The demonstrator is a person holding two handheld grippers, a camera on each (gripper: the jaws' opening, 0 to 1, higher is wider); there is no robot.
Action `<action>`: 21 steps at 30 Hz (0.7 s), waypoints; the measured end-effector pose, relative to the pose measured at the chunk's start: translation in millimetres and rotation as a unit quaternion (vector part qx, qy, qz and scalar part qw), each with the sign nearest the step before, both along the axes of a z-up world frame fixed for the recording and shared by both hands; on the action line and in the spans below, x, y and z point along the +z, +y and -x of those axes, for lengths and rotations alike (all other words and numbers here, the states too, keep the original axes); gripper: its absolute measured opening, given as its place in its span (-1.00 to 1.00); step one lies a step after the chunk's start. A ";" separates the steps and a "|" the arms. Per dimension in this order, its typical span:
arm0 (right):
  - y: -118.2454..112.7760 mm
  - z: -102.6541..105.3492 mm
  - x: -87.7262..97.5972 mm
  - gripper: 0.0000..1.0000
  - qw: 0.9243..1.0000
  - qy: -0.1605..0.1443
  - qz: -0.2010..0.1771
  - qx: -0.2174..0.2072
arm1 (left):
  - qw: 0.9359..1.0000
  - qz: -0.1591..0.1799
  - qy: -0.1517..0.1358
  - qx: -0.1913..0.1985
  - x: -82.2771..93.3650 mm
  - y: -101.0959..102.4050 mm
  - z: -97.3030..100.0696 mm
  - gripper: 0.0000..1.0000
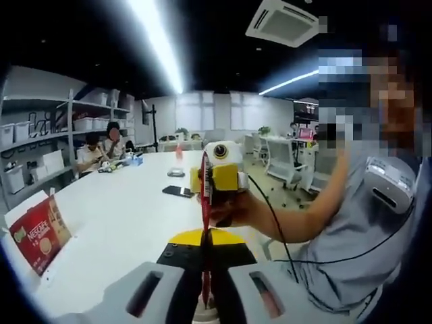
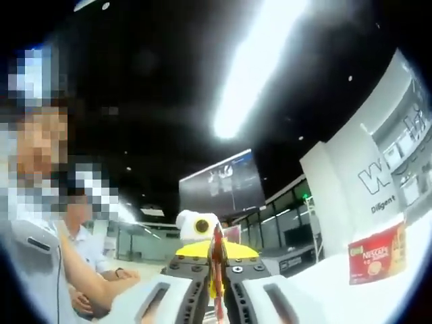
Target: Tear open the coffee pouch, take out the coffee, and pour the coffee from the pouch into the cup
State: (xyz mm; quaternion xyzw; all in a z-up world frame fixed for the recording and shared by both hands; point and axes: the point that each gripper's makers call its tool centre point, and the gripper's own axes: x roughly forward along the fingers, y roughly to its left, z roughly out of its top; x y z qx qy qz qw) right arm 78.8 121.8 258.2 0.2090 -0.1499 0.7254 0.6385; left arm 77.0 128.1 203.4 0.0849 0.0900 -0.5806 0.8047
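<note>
in the left gripper view the left gripper point(image 1: 205, 287) has its jaws pinched nearly together on the lower edge of a thin red coffee pouch point(image 1: 204, 202), which stands edge-on and upright between them. the right gripper point(image 1: 214, 179) faces in from across, held in a person's hand point(image 1: 233, 210), and it is closed on the pouch's upper edge, so the pouch is stretched between the two tools above the white table point(image 1: 115, 229). the table near the pouch is bare, with a dark phone point(image 1: 179, 192) further back and a red nescafe box point(image 1: 39, 233) well off near the left edge. in the right gripper view the right gripper point(image 2: 217, 287) shows the same pouch point(image 2: 217, 260) as a narrow red strip clamped between its jaws, the left gripper point(image 2: 212, 251) beyond, and the box point(image 2: 378, 253) well apart at the right.
</note>
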 end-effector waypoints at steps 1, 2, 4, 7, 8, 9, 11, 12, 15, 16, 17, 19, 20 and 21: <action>0.0 -0.1 0.4 -0.72 1.000 0.001 -0.001 0.000 | 1.000 -0.001 0.000 -0.001 0.4 -0.2 0.4 -0.93; -0.7 0.5 2.5 -0.70 1.000 0.005 -0.005 0.005 | 1.000 -0.004 -0.001 0.001 0.0 0.0 0.2 -0.93; -1.8 1.3 5.9 -0.72 1.000 0.011 -0.010 0.011 | 1.000 -0.007 -0.002 0.000 -0.8 0.0 0.8 -0.93; -1.5 1.0 6.6 -0.85 1.000 0.010 -0.009 0.007 | 1.000 -0.008 -0.001 -0.001 -1.5 -0.6 1.6 -0.92; -1.3 0.7 6.4 -0.90 1.000 0.009 -0.009 0.004 | 1.000 -0.008 0.000 -0.001 -1.6 -0.6 1.6 -0.92; -1.0 0.6 6.0 -0.92 1.000 0.007 -0.007 -0.001 | 1.000 -0.009 0.000 0.003 -2.1 -0.1 0.1 -0.92; -1.5 -8.5 5.9 -0.96 0.999 0.005 -0.006 -0.034 | 1.000 -0.007 -0.003 0.009 -1.6 -0.2 -2.3 -0.91; -1.7 -6.5 6.0 -0.97 1.000 0.006 -0.006 -0.028 | 1.000 -0.003 -0.002 0.011 -1.0 -0.7 -2.7 -0.89; -5.5 -8.9 8.0 -0.98 0.999 0.007 -0.012 -0.035 | 1.000 0.015 0.000 0.012 2.8 -2.1 -3.5 -0.83; -5.6 -9.1 8.1 -0.98 0.999 0.007 -0.012 -0.033 | 1.000 0.016 0.002 0.011 2.7 -2.4 -2.8 -0.82; -5.8 -8.9 7.9 -0.97 0.999 0.008 -0.012 -0.033 | 1.000 0.017 0.003 0.011 2.3 -2.7 -2.8 -0.82; -5.1 -8.1 6.5 -0.97 1.000 0.007 -0.008 -0.029 | 1.000 0.011 0.001 0.009 -0.2 -2.8 -2.2 -0.88; -4.7 -6.7 6.5 -0.95 1.000 0.009 -0.009 -0.020 | 1.000 0.008 0.000 0.008 -0.8 -2.7 -2.0 -0.90; -4.7 -6.6 6.8 -0.94 1.000 0.010 -0.012 -0.015 | 1.000 0.008 -0.001 0.008 -0.6 -2.6 -1.8 -0.91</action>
